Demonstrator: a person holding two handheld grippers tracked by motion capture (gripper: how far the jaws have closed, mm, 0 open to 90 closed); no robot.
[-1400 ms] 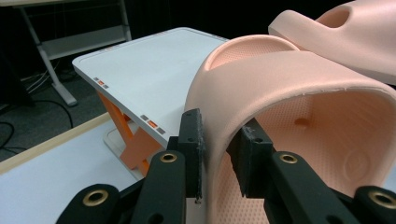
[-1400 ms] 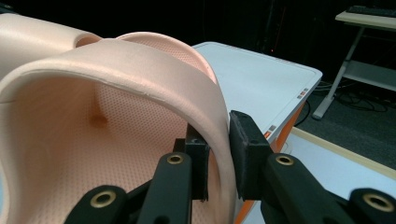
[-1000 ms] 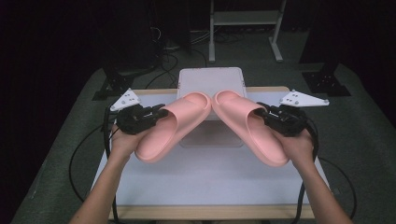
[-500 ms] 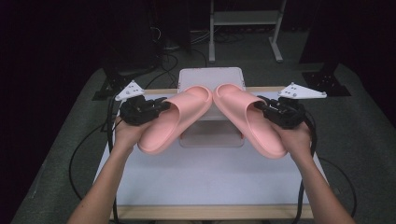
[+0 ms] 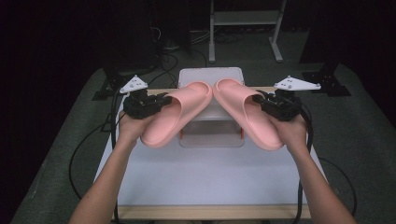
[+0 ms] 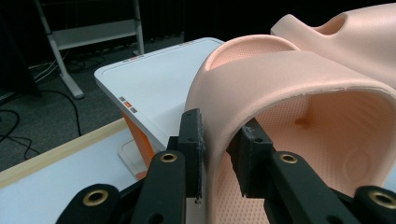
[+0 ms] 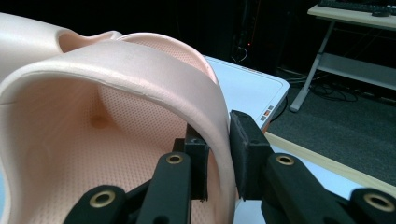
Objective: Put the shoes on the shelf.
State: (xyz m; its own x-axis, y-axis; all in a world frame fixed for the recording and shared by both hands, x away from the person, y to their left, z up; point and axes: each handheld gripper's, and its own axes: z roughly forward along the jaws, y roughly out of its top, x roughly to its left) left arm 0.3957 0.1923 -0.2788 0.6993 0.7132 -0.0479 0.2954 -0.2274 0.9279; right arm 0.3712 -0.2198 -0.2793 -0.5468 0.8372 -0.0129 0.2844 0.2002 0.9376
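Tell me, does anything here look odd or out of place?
Nothing looks damaged or spilled. The odd part is the pose: each pink slipper is held in the air by its strap, the left slipper in the left gripper, the right slipper in the right gripper. Their toes meet above a white box.

Both my claws raised, each clamped on a slide's strap.

My forearms enter from the bottom corners of the high view and angle inward. The left claw (image 5: 156,100) sits left of centre, jaws pinching the strap wall of the left slide (image 5: 175,112). The right claw (image 5: 266,101) mirrors it right of centre, gripping the right slide (image 5: 245,112). Both grey plates point outward.
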